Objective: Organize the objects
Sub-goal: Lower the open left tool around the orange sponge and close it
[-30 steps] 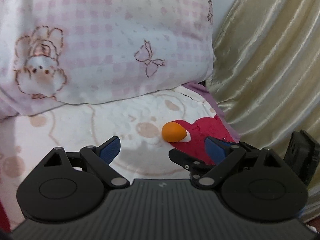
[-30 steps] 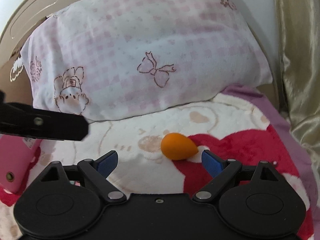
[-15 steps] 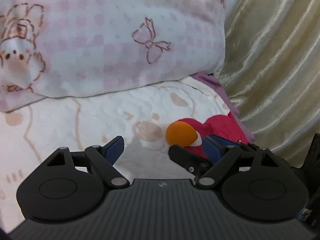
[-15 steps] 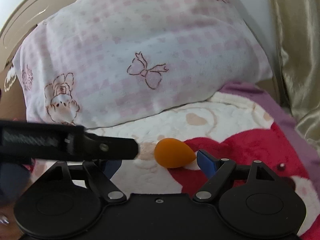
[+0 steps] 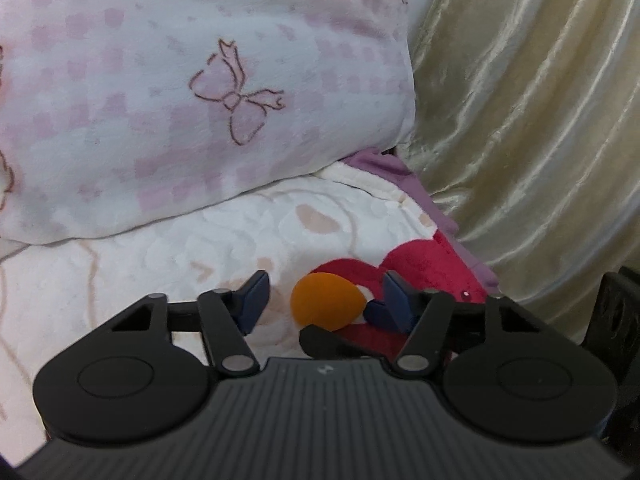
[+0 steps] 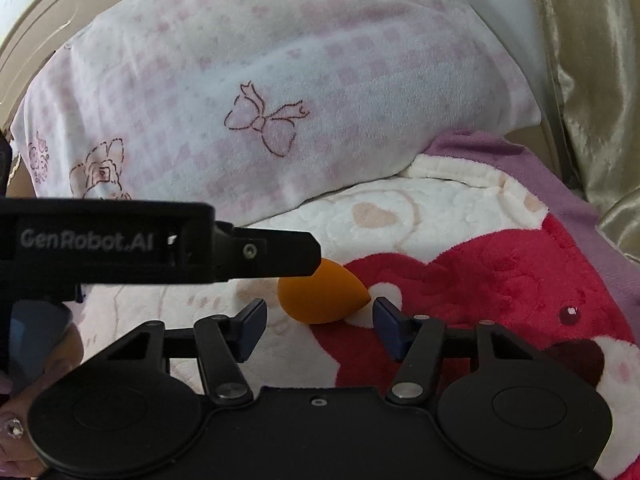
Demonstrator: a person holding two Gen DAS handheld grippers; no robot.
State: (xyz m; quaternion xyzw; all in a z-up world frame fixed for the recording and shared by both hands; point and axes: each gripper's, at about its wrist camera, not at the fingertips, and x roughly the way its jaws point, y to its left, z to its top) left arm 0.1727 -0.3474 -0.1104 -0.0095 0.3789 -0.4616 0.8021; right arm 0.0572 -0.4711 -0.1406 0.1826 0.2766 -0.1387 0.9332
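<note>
A large pink-checked pillow (image 6: 256, 92) with a bow print leans over the plush blanket (image 6: 420, 208), which is white with a red heart patch; a gold satin curtain (image 5: 528, 120) hangs to the pillow's right. Below the pillow's lower edge, on the blanket where white meets red, lies the orange teardrop makeup sponge (image 6: 320, 296). The right gripper (image 6: 319, 326) sits just short of the sponge, its blue pads half-spread and clear of it, having just been closing. The left gripper (image 5: 322, 300) has likewise been narrowing; the sponge lies between its fingers, though contact cannot be told.
</note>
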